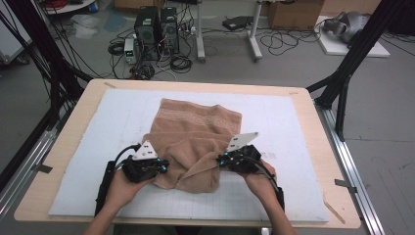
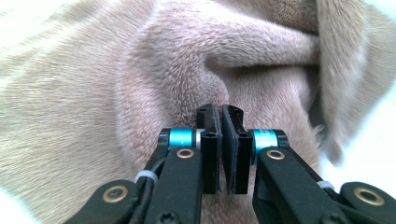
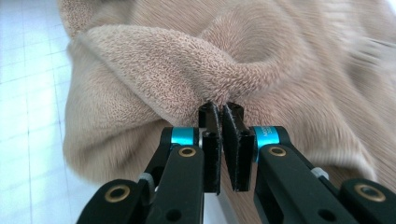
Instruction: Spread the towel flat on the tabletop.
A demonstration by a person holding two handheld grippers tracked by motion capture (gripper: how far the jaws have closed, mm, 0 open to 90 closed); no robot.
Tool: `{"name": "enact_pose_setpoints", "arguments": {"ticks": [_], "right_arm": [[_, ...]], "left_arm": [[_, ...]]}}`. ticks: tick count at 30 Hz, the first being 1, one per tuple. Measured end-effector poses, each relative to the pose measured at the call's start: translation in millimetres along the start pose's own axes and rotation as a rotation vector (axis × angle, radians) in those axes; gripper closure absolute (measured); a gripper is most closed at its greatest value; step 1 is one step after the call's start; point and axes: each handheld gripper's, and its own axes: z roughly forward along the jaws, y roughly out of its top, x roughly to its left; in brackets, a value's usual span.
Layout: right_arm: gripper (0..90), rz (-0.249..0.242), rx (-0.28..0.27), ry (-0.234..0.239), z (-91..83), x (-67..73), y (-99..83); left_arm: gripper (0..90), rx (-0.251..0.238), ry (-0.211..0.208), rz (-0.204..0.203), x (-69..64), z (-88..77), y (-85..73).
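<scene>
A tan terry towel (image 1: pixel 193 132) lies crumpled on the white gridded mat (image 1: pixel 293 147), its near part bunched into folds. My left gripper (image 1: pixel 164 169) is at the towel's near left edge. In the left gripper view its jaws (image 2: pixel 220 112) stand pressed together with a ridge of towel (image 2: pixel 187 60) pinched at the tips. My right gripper (image 1: pixel 220 160) is at the near right edge. In the right gripper view (image 3: pixel 221 109) its pads are closed on a raised fold of towel (image 3: pixel 163 65). A hand holds each gripper from the near side.
The mat covers a wooden table (image 1: pixel 63 147) with a bare rim all round. Black frame struts (image 1: pixel 342 83) rise at the far right and left corners. Computer towers (image 1: pixel 156 32) and cables sit on the floor beyond the far edge.
</scene>
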Motion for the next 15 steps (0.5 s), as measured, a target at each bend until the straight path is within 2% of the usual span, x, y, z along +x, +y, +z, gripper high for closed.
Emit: {"name": "enact_pose_setpoints", "arguments": {"ticks": [4, 8, 12, 15], "right_arm": [[86.2, 0.02, -0.022, -0.024, -23.3, -7.7, -8.1], [86.2, 0.011, -0.028, -0.045, -39.4, -9.9, -9.2], [86.3, 0.002, -0.016, -0.065, -46.3, -12.6, -9.8], [86.4, 0.003, 0.008, -0.072, -44.3, -15.3, -12.9]], "left_arm": [[85.8, -0.035, -0.011, -0.016, 9.6, -21.7, 4.7], [85.8, -0.049, 0.014, -0.004, 17.3, -38.1, 14.0], [85.9, -0.077, 0.029, -0.021, 26.7, -47.8, 19.6], [85.9, -0.071, 0.039, -0.024, 32.4, -44.5, 22.5]]}}
